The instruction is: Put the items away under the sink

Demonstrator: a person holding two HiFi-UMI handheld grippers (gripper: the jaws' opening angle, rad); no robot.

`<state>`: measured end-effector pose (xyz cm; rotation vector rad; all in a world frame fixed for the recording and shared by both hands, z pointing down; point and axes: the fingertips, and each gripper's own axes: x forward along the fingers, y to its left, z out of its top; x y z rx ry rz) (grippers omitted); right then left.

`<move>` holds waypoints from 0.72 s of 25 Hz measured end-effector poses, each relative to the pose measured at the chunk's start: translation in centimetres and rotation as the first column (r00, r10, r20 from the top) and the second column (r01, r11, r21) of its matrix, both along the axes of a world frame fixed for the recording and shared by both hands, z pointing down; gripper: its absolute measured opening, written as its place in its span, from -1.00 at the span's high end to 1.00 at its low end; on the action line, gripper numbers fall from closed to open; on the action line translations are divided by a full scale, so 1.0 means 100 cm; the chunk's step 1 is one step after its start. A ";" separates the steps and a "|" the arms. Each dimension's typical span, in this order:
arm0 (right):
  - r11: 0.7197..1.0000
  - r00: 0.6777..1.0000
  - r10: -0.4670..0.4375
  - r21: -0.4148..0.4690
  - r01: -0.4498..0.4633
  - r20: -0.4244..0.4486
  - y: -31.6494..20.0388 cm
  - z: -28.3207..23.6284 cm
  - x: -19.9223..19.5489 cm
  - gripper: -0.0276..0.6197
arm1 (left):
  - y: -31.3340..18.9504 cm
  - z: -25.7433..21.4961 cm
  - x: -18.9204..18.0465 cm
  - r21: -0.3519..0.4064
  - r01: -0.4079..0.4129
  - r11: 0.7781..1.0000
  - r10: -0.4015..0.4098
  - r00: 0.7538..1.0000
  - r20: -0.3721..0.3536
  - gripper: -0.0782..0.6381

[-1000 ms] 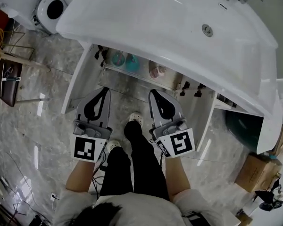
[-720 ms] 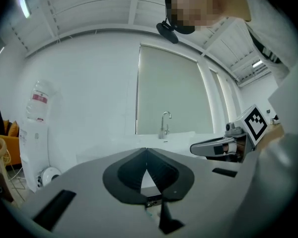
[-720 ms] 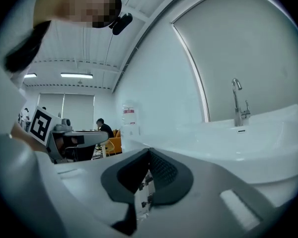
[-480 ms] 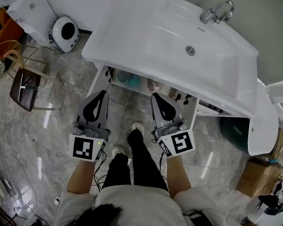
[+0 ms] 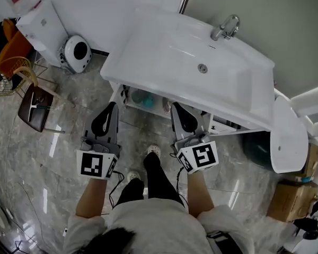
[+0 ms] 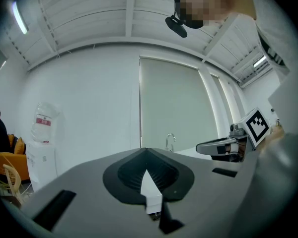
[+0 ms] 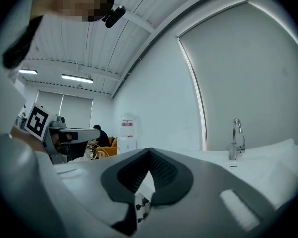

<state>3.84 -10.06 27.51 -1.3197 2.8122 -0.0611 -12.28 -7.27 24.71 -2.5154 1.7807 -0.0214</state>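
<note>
Seen from above, a person stands on a grey marble floor (image 5: 47,163) facing a white sink (image 5: 164,52), with a hand-held gripper in each hand. A chrome tap (image 5: 225,26) sits at the sink's far edge.

The left gripper (image 5: 112,106) points level toward the left side of the cupboard (image 5: 118,92) below the sink. Its own view shows its jaws pressed fully together with nothing between them. The right gripper (image 5: 176,108) lies parallel to it, a little apart, aimed at the middle of the cupboard. Its jaws also meet at the tips and grip nothing.

The cupboard stands open. The items (image 5: 144,98) sit in a row on a shelf inside it, beneath the sink's front edge. One is teal and one beside it is pinkish; their shapes are too small to tell. Both grippers stop short of the shelf and touch none of them.

The person wears black trousers and pale shoes (image 5: 153,150). On the floor to the left are a round white appliance (image 5: 77,53) and a brown stool (image 5: 34,100). A cardboard box (image 5: 294,194) is at the far right.
</note>
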 end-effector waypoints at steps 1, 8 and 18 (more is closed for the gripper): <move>1.000 1.000 0.002 0.005 -0.002 0.005 0.002 -0.007 0.000 0.88 | 0.002 -0.006 -0.001 0.004 -0.001 1.000 0.001 1.000 0.005 0.76; 0.999 1.000 0.010 0.035 -0.011 0.022 0.023 -0.044 -0.005 0.88 | 0.024 -0.046 -0.014 0.050 0.016 0.999 -0.017 1.000 0.009 0.76; 0.995 0.997 0.051 0.079 -0.055 0.059 0.056 -0.080 -0.004 0.88 | 0.057 -0.086 -0.026 0.127 0.009 0.992 -0.010 1.000 0.006 0.76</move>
